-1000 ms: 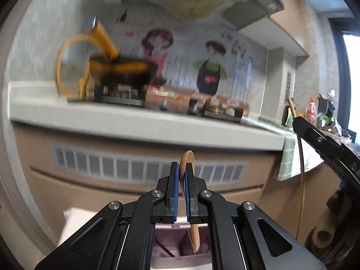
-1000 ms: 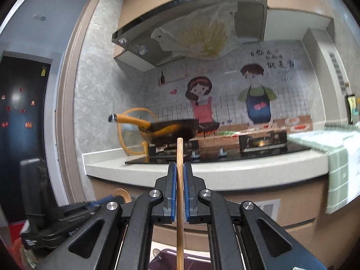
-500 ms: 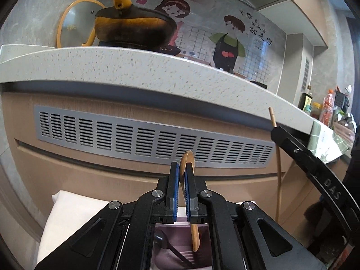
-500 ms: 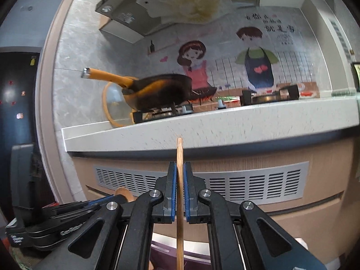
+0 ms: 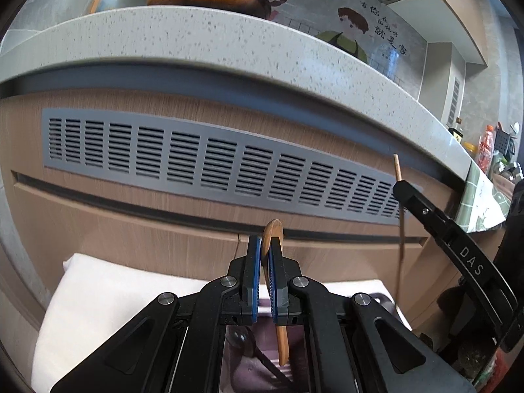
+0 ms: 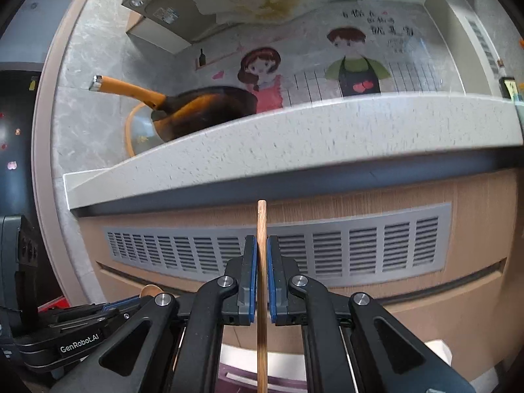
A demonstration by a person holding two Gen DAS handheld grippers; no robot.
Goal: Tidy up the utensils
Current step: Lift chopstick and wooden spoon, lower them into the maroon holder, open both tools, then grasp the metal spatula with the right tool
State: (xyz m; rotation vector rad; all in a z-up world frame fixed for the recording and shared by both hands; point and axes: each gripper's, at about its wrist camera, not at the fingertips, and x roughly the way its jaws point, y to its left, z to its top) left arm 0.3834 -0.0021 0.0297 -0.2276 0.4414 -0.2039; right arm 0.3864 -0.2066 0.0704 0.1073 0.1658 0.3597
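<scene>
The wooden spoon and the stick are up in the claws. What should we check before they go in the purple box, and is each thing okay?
1. Left claw shut tight on the wooden spoon: ok.
2. Right claw shut tight on the wooden stick: ok.
3. Spoon's lower end over the purple box: ok.
4. Stick upright, not tilting: ok.
5. Empty slot under the spoon: cannot tell; a dark spoon already lies in there.
6. Stick's bottom tip clear of the box: cannot tell, it runs out of the picture.

Bright, even daylight, strong fisheye bending with dark corners, and slight motion blur on the far table (image 6: 294, 137) edge.
</scene>
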